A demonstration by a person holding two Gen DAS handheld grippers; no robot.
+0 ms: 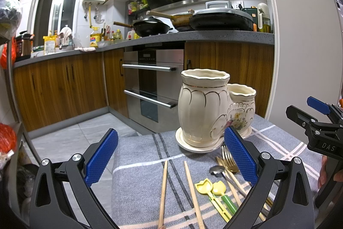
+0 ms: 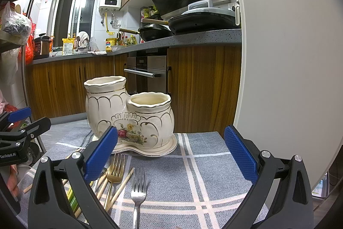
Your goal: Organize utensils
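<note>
A cream ceramic double utensil holder, tall pot joined to a short pot, stands empty on its saucer on a grey checked cloth. In front of it lie wooden chopsticks, a gold fork, a silver fork, a silver spoon and two yellow-green plastic spoons. My left gripper is open above the chopsticks and holds nothing. My right gripper is open over the cloth just right of the forks, also holding nothing. The other gripper shows at each view's edge.
The grey checked cloth covers a small table whose left edge drops to the tiled floor. Behind stand wooden cabinets, an oven and a counter with pans. A white wall panel rises at the right.
</note>
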